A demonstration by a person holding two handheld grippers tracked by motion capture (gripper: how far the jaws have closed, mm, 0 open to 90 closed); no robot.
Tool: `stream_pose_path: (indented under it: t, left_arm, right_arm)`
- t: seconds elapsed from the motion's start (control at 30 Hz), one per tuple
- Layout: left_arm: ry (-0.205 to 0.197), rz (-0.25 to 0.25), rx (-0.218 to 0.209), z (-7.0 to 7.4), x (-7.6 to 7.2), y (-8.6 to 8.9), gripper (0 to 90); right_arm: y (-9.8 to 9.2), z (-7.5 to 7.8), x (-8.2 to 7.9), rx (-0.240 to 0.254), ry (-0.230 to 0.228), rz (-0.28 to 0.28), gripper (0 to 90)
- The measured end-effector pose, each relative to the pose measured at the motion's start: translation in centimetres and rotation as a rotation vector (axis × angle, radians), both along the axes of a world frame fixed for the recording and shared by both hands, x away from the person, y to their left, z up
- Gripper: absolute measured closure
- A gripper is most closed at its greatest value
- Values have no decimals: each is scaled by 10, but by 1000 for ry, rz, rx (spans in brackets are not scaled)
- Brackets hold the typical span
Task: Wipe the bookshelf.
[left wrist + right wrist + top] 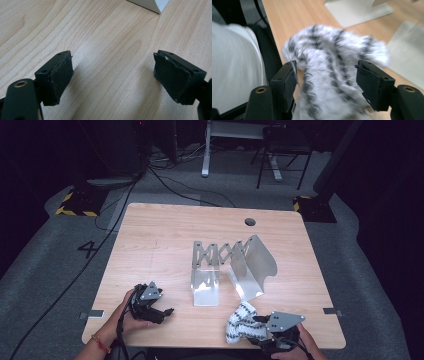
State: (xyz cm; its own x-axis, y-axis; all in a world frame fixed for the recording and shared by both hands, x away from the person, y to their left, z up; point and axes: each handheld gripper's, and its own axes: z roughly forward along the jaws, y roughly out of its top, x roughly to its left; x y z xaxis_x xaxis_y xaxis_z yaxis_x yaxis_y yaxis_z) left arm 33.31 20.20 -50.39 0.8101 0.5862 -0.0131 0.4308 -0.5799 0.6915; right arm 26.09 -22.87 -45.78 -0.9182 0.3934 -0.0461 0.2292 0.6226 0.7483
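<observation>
A fuzzy white cloth with black stripes (240, 320) lies crumpled near the table's front edge, right of centre. My right gripper (258, 321) is at its right side, pointing left. In the right gripper view the cloth (332, 55) sits between the two pads, and the right gripper (327, 80) stands open around it with the pads apart. My left gripper (168, 312) is held low over the front left of the table. Its jaws (113, 75) are wide open with only bare wood between them.
A metal expanding rack with two bent plates (230, 265) stands mid-table; its base plates (359, 10) lie just past the cloth. The wooden table (160, 235) has a cable hole (250, 222) at the back. A person's white shirt (234, 65) is at the front edge.
</observation>
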Motion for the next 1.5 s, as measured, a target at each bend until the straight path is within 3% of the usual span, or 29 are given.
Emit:
stream_pose_path:
  t: [0.07, 0.1, 0.2, 0.3, 0.33, 0.37, 0.4, 0.47, 0.57, 0.73, 1.0, 1.07, 1.1, 1.2, 1.27, 1.5]
  left_arm:
    - [0, -3, 2, 0, 0, 0, 162]
    - [0, -3, 0, 0, 0, 0, 162]
    - [0, -2, -1, 0, 0, 0, 162]
    - [0, -3, 2, 0, 0, -1, 162]
    - [0, -4, 3, 0, 1, -1, 162]
    - [0, -5, 3, 0, 1, -1, 162]
    - [-2, -3, 0, 0, 0, -2, 163]
    - [-1, -4, 1, 0, 0, -2, 163]
    - [1, -6, -2, 0, 0, -4, 163]
    - [0, -7, -2, 0, 1, -4, 163]
    - [0, -7, -2, 0, 1, -4, 163]
    - [0, -5, -3, 0, 0, -4, 164]
    - [1, -5, -3, 0, 0, -4, 164]
    - [0, -6, -2, 0, 0, -4, 164]
    - [0, -6, -3, 0, 0, -4, 164]
    - [1, -7, -2, 0, 1, -4, 163]
  right_arm:
    - [-3, 4, 0, 21, -7, -9, 341]
    - [-7, 11, 0, 41, -32, -42, 368]
    - [-7, 12, 2, 38, -37, -64, 403]
    - [-5, 3, 8, 18, -20, -93, 451]
    - [-1, -11, 15, -31, 21, -114, 492]
    - [-1, -11, 15, -31, 21, -114, 492]
    - [-1, -22, 20, -76, 53, -88, 522]
    - [-1, -24, 21, -96, 52, -92, 529]
    - [-13, -25, 25, -103, 56, -112, 531]
    - [-52, -26, 35, -90, 67, -253, 521]
    - [-63, -22, 35, -101, 69, -267, 486]
    - [-70, -17, 33, -78, 57, -275, 470]
    - [-77, -7, 30, -27, 41, -289, 452]
    - [-84, 5, 26, 3, 13, -309, 427]
    - [-93, 18, 22, -8, -45, -329, 414]
    - [-123, 14, 28, -25, -79, -408, 378]
